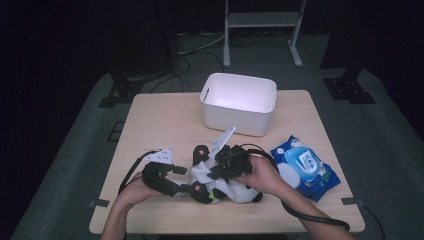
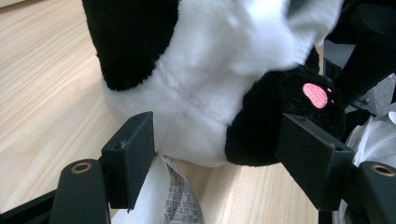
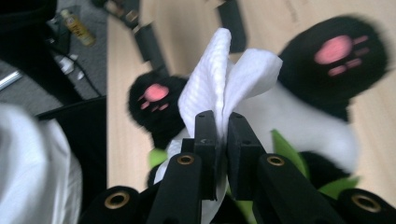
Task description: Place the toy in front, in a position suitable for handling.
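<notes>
Right tool (image 3: 223, 140) is clamped on the white wipe (image 3: 229, 74) over the plush panda (image 1: 225, 182) lying on the tabletop (image 1: 165, 120). Left tool (image 2: 219, 158) straddles the panda's leg, jaws apart, pressing nothing. With the toy unheld, I'd say wiping could shove it along or drag the wipe loose.

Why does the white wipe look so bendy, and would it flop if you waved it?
The white wipe is pinched in the right gripper and folds over itself, so it is probably floppy. It looks thin, likely very light. Rubbed on the panda toy, it would probably bunch up.
</notes>
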A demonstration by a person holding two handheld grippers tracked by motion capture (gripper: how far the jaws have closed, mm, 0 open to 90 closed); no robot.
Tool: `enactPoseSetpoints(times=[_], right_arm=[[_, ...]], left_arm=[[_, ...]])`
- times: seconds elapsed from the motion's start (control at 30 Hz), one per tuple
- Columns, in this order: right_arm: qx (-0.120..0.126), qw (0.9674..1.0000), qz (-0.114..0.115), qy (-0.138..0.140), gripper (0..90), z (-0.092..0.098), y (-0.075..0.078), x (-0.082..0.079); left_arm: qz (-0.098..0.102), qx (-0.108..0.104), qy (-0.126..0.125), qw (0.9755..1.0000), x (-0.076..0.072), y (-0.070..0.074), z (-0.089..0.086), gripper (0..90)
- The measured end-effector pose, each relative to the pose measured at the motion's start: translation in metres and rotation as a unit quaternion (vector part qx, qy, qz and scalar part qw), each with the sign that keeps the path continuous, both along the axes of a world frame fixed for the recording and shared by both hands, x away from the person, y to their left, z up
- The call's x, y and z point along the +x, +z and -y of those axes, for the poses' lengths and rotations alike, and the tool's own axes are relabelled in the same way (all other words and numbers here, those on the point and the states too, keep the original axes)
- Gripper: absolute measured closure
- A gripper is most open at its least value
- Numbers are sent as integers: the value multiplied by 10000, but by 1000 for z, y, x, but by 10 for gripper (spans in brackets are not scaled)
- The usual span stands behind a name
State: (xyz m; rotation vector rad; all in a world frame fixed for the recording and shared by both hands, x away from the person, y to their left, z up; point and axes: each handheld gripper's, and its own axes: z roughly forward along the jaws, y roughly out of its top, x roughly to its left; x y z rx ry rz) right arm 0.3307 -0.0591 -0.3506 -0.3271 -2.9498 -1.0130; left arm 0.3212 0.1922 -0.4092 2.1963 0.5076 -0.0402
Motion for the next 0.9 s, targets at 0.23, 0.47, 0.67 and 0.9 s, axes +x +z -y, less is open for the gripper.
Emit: enactPoseSetpoints(times=[0.23, 0.47, 0.67, 0.9], right_arm=[[-89, 9992, 300, -242, 821, 1, 8, 17], [-140, 9985, 355, -402, 820, 16, 10, 20], [-238, 9990, 318, -196, 821, 4, 7, 14], [-333, 9990, 269, 133, 821, -30, -2, 12]], left_arm=[[50, 15, -40, 10000, -1, 1, 1, 275], [59, 9, -88, 9999, -1, 2, 2, 274], [48, 33, -130, 9999, -1, 1, 3, 274], [66, 42, -136, 9999, -1, 1, 3, 274]])
